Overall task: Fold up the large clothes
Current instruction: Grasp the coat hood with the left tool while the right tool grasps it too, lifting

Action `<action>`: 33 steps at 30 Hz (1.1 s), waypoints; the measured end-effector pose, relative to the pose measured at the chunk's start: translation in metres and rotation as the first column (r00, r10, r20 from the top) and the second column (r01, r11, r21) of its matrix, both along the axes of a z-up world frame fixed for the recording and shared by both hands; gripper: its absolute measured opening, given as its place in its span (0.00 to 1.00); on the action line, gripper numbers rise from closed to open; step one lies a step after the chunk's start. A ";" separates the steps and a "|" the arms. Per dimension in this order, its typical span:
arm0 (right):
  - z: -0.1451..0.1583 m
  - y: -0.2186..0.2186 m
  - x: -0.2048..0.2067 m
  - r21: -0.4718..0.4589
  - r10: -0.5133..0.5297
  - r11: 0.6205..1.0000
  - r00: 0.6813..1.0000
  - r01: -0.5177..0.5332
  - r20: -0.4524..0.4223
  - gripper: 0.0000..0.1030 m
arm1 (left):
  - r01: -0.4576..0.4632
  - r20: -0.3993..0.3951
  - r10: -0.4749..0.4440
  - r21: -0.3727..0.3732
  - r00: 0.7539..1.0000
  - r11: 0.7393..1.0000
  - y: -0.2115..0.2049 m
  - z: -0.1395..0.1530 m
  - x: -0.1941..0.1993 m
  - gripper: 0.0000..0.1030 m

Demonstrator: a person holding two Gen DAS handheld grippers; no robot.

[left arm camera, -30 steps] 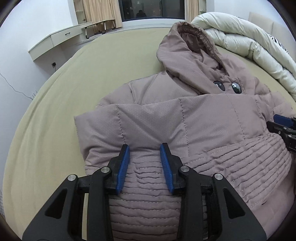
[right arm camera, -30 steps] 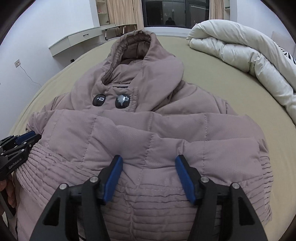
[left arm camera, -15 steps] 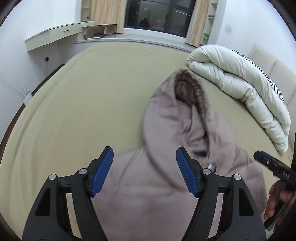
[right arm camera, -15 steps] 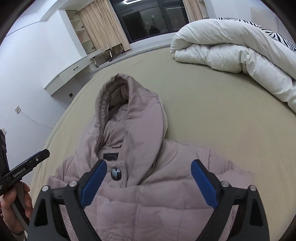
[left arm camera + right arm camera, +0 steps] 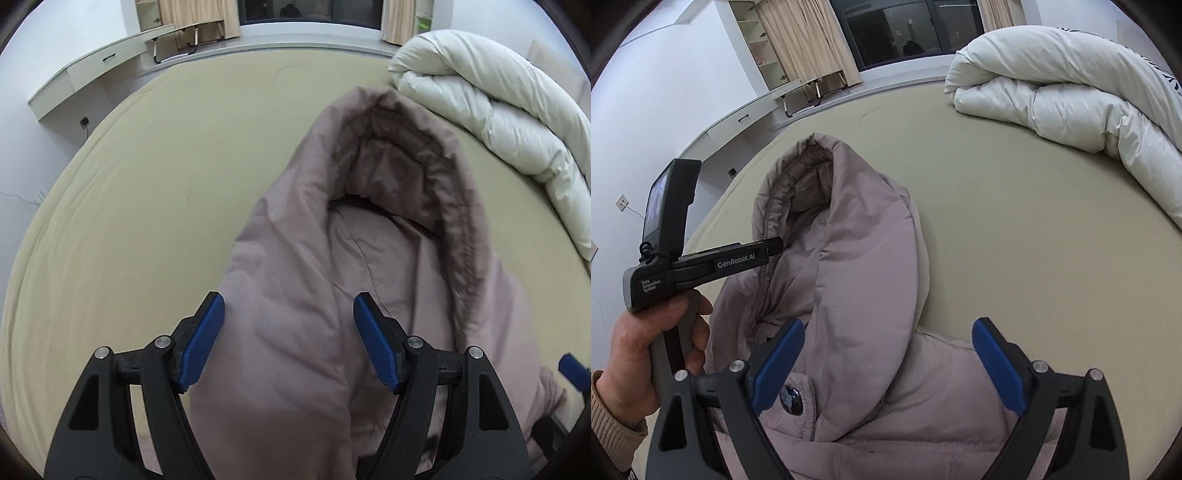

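Olive-tan sheeting is covering the bed (image 5: 147, 206), which is filling most of both views. White duvet (image 5: 1071, 96) is lying rolled along the bed's far right side, apart from the coat in the right wrist view. In the left wrist view the duvet (image 5: 491, 110) is sitting just behind the hood's tip; I cannot tell whether they are touching.

Mauve padded coat (image 5: 864, 280) is lying on the bed near the middle, its hood (image 5: 812, 192) pointing toward the window and gaping open so the lining is showing. In the left wrist view the coat (image 5: 288, 325) is running from the bottom edge up to the hood (image 5: 399, 147). A dark round button (image 5: 791, 400) is sitting on the coat's front just below the hood.

Left gripper (image 5: 289, 345) is hovering over the left side of the hood with its blue pads wide apart, gripping nothing. From the right wrist view the same tool (image 5: 701, 262) is showing side-on at the hood's left edge, with a hand (image 5: 646, 347) wrapping its handle.

Right gripper (image 5: 888, 367) is hanging above the base of the hood with its pads spread wide, grasping nothing; the button is lying just beside its left pad. Its blue tip (image 5: 572, 371) is peeking in at the lower right of the left wrist view.
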State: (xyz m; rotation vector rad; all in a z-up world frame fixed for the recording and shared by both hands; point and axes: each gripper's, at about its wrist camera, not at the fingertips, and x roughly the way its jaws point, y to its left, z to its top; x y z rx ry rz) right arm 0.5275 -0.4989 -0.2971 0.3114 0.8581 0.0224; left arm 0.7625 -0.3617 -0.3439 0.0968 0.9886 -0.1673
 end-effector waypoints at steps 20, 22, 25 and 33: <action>-0.022 0.021 0.151 -0.100 -0.095 0.992 0.980 0.078 -0.177 0.13 | 0.031 0.082 -0.011 -0.244 0.997 0.969 0.061 0.027 -0.023 0.08; -0.011 0.021 0.139 -0.103 -0.095 0.991 0.988 0.082 -0.125 0.10 | 0.036 0.104 -0.009 -0.260 0.994 0.965 0.068 0.037 -0.035 0.08; 0.017 0.015 0.102 -0.072 -0.100 0.993 0.995 0.098 -0.017 0.10 | 0.058 0.150 -0.014 -0.291 0.989 0.955 0.082 0.062 -0.072 0.08; 0.091 0.029 -0.061 -0.107 -0.015 0.994 0.981 0.037 0.193 0.10 | 0.152 0.303 -0.049 -0.329 0.952 0.932 0.135 0.112 -0.219 0.08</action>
